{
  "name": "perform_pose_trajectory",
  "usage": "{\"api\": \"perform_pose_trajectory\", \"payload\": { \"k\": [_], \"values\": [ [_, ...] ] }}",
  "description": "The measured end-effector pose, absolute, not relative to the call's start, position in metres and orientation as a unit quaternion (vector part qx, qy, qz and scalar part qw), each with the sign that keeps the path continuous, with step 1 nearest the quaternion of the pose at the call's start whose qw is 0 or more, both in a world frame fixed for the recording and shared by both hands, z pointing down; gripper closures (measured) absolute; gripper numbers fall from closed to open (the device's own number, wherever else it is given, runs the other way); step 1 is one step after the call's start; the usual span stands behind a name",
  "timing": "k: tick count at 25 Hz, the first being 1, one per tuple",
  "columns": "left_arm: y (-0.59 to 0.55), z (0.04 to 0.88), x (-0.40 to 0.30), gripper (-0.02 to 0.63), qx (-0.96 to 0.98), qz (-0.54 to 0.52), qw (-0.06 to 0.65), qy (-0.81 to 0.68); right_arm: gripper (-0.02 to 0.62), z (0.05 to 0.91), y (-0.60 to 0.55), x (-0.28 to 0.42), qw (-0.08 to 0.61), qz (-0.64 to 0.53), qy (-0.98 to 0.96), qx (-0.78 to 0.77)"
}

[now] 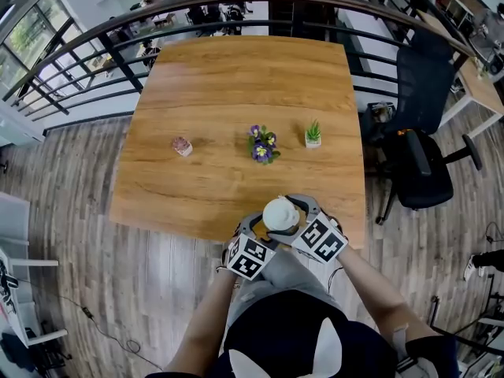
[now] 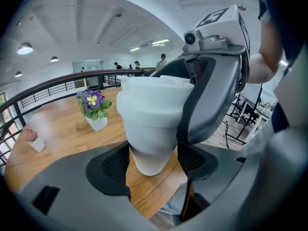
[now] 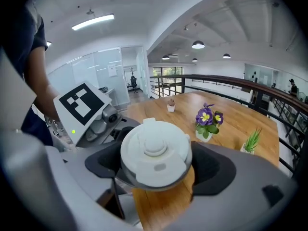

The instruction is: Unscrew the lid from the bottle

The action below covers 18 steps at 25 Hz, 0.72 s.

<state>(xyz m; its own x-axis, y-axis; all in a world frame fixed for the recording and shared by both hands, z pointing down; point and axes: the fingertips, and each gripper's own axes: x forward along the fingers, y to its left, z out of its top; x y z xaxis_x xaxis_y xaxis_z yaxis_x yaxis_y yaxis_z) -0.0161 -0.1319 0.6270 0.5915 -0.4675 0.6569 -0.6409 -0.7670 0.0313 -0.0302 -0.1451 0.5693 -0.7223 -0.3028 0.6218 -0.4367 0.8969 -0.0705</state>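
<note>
A white bottle with a white screw lid is held upright over the wooden table's near edge. My left gripper is shut on the bottle's narrow lower body, with a pad pressing each side. My right gripper reaches in from the opposite side, and its two pads rest against the lid's rim. One right finger curves round the lid in the left gripper view. From the head view the lid shows between both grippers, the left gripper below the right gripper.
On the table stand a purple-flowered pot, a small green plant and a small pink pot. A black office chair is at the right. A curved railing runs beyond the table.
</note>
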Motion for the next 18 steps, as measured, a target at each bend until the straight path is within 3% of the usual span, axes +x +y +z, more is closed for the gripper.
{"api": "perform_pose_trajectory", "payload": {
  "k": [18],
  "values": [
    [-0.133,0.63,-0.016,0.285,0.883,0.321,0.133,-0.316,0.153,0.534,-0.154,-0.03,0.258,0.128,-0.936,0.204]
  ]
}}
